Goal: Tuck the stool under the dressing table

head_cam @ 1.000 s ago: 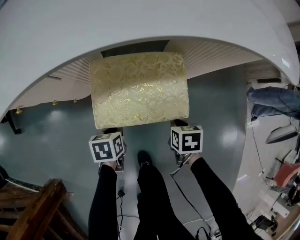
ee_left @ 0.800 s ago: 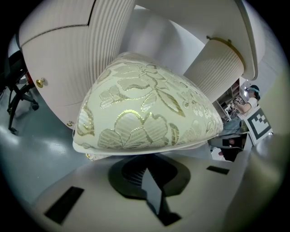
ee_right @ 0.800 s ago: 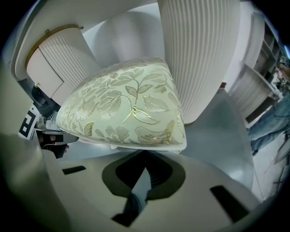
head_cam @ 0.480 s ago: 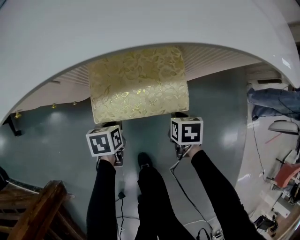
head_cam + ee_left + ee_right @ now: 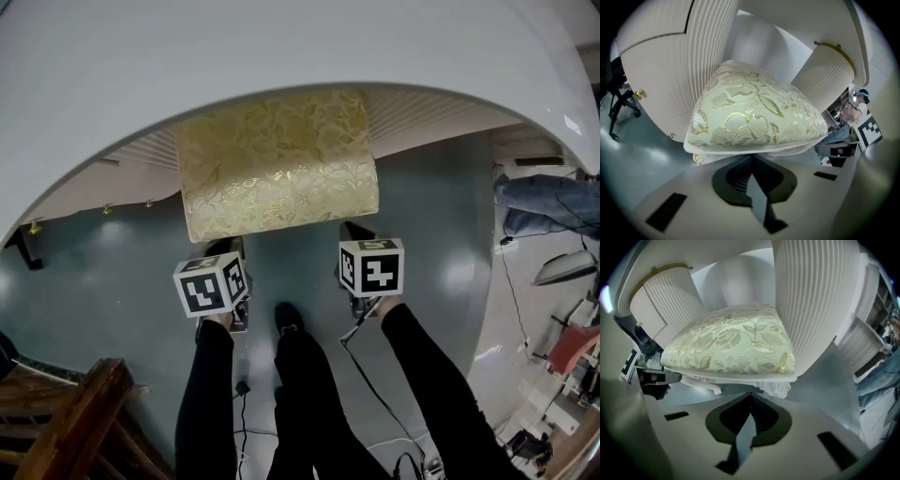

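Looking steeply down on a stool (image 5: 277, 164) with a gold floral cushion, just above centre, toward 12 o'clock. Sits in the curved bay of the white dressing table (image 5: 281, 47), between ribbed white pedestals (image 5: 141, 150) at 10 and 2 o'clock. Far edge of the cushion tucked just beneath the tabletop's rim, with most of the seat out over the grey floor (image 5: 422, 206).

Directly below the stool, toward 6 o'clock, the left gripper (image 5: 750, 158) and the right gripper (image 5: 751, 395), side by side, each aimed at the seat's near edge. Tongs on both pressed together at the tips, pinching nothing. Seat rim just beyond the tips in each gripper view; impossible to say whether touching it or barely short.

Judged partway done: lined up with the knee space and started in, but needing more pushing toward 12 o'clock until the seat disappears under the top.

Hidden or hard to read:
- No stool legs visible from above. Only a carved white leg top and a gold foot or knob peeking under the cushion in the gripper views.
- No telling how deep the recess behind the stool runs.
- Hands mostly covered by the marker cubes (image 5: 211, 289).
- Dark wooden furniture (image 5: 75, 412) at 8 o'clock, cut off by the frame, unidentifiable.
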### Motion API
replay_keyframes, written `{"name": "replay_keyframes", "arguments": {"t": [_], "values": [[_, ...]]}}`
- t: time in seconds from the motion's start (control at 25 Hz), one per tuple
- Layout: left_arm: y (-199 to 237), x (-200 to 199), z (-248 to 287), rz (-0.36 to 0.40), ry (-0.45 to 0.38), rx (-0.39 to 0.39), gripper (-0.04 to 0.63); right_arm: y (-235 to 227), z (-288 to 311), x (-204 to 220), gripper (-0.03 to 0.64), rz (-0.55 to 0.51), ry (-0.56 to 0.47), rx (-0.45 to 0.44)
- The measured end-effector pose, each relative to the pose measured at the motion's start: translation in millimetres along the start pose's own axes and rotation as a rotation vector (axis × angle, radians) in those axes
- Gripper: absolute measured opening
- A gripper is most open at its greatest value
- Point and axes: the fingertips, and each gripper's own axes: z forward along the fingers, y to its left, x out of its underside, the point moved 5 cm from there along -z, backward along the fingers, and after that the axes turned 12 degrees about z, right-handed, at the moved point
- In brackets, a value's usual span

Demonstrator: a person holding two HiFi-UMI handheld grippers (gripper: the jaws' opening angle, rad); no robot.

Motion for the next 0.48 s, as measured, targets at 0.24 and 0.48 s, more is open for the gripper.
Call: {"name": "replay_keyframes", "arguments": {"t": [0.24,0.48], "values": [[-8.2,20.5,-24.6,0.028,-0.020,-0.012,0.008,13.3,-18.6,34.7,0.005,-0.005,-0.029,-0.083],[-18.9,44.0,-41.1,0.044,-0.011,-0.006,0.008,16.0,-31.3,44.2,0.005,0.008,-0.046,-0.112]]}}
